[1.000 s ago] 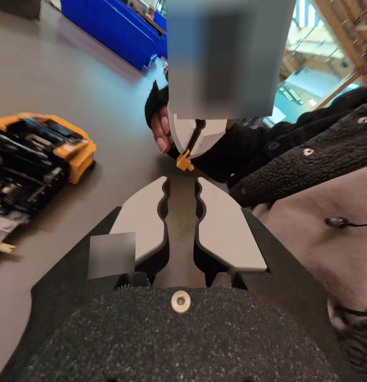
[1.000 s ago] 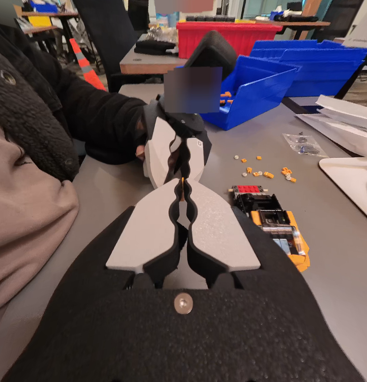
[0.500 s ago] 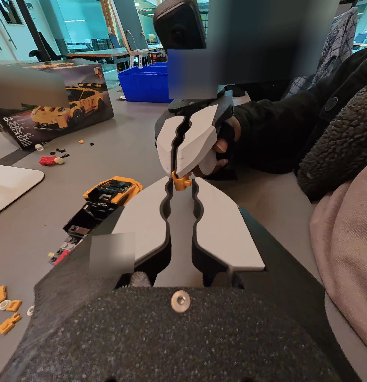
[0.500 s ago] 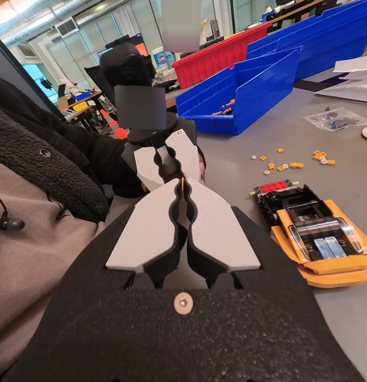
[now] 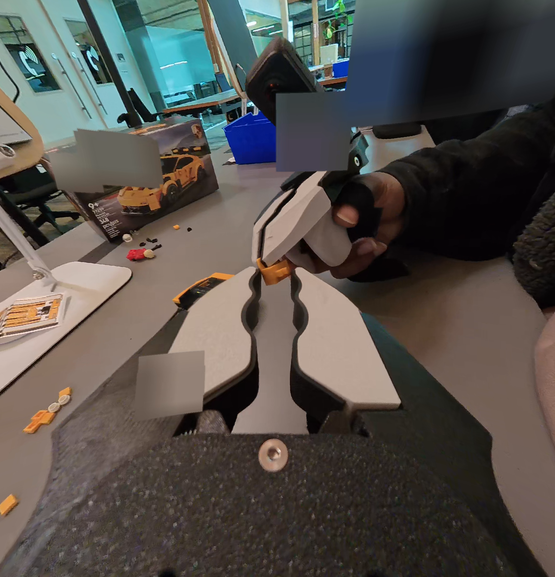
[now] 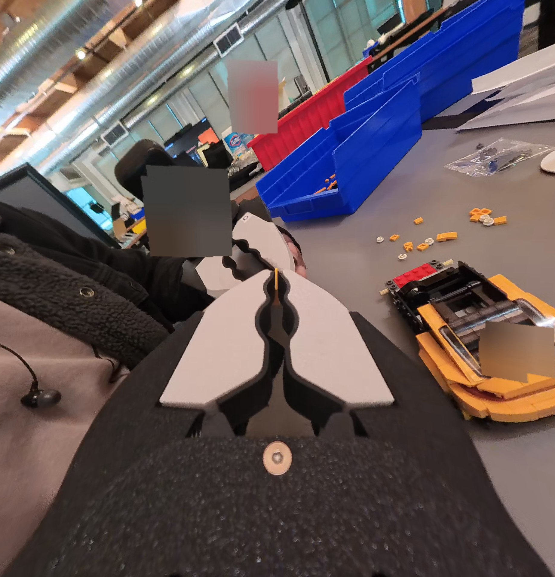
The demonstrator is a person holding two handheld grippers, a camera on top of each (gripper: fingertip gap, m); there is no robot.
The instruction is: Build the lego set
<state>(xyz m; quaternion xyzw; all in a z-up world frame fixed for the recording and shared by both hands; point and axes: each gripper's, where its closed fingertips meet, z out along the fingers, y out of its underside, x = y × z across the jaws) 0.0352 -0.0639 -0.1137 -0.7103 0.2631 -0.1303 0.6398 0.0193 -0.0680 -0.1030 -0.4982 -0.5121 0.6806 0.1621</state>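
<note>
My right gripper (image 6: pixel 276 281) is shut on a small orange lego piece (image 6: pixel 276 285), seen edge-on between its tips. In the left wrist view that piece (image 5: pixel 274 272) hangs from the right gripper (image 5: pixel 262 260), held by a gloved hand. My left gripper (image 5: pixel 274 278) is open, with the piece between its fingertips and a gap on both sides. The partly built orange and black car (image 6: pixel 457 331) lies on the grey table to the right of my right gripper. In the left wrist view the car (image 5: pixel 201 285) is mostly hidden behind my left finger.
Loose orange and white pieces (image 6: pixel 426 242) lie beyond the car, and more (image 5: pixel 48 412) at the left. A blue bin (image 6: pixel 348 175), a plastic bag of parts (image 6: pixel 495 156), the set's box (image 5: pixel 163 187), a white lamp base (image 5: pixel 82 281) and a sticker sheet (image 5: pixel 26 315) stand around. The person's coat is close by.
Both grippers have swung and tilted, so the views now show more of the room. The orange piece has come from ahead of my left fingertips to between them. Neither grip has changed.
</note>
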